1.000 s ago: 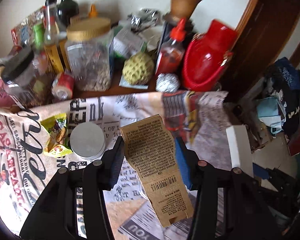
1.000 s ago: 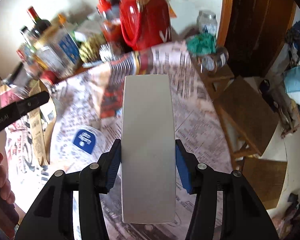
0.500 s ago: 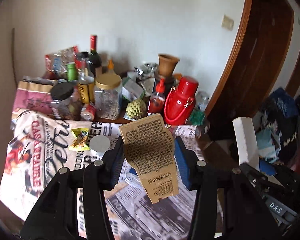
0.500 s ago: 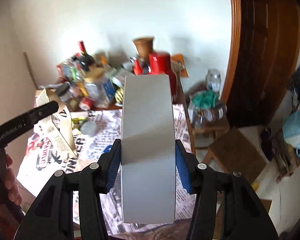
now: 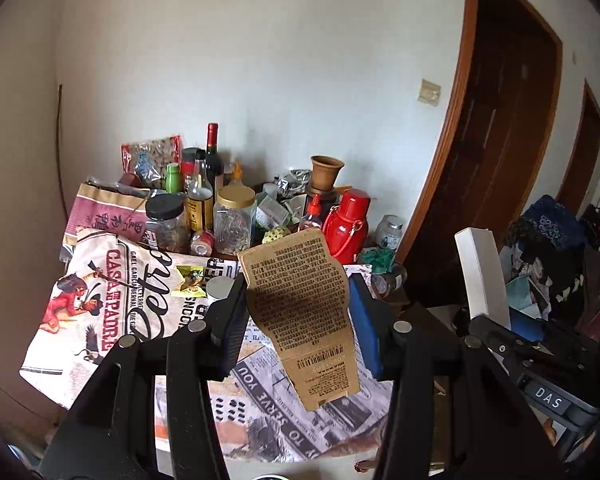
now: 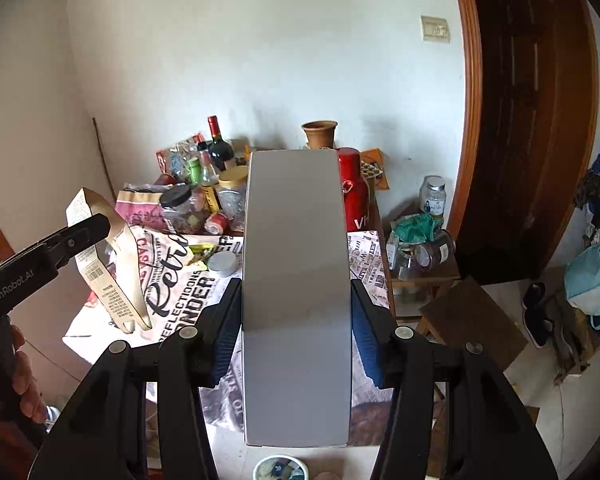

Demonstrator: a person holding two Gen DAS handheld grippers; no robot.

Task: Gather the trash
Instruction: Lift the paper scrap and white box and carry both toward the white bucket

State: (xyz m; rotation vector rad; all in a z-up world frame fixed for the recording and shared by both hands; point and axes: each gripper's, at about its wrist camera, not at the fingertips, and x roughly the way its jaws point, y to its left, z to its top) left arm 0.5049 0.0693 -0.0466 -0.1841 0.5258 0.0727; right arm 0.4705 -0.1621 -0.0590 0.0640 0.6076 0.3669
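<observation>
Trash was already in both of your grippers, held up in the air on the near side of the table [image 5: 112, 344] with its newspaper-print cloth, and that table was the largest thing before you, crowded along its far edge against the wall. The white box [image 6: 296, 288] came next: your right gripper [image 6: 296, 332] had its blue pads pressed on the box's two long sides, and the box stood out forward between them, hiding much of the red thermos [image 6: 356, 196] behind it. From the left wrist camera the same box [image 5: 482, 272] showed at the right, tilted. Your left gripper [image 5: 298, 320] was clamped on the brown printed carton [image 5: 300, 304], a flattened piece with a barcode near its lower end, which hung down past the fingers; from the right wrist camera the carton [image 6: 112, 264] showed at the left, pinched edge-on. Your hand [image 6: 24, 380] was wrapped round that gripper's handle. On the cloth lay a yellow-green wrapper [image 5: 188, 280] just beside a round silver lid [image 5: 220, 288], both well apart from either gripper.
</observation>
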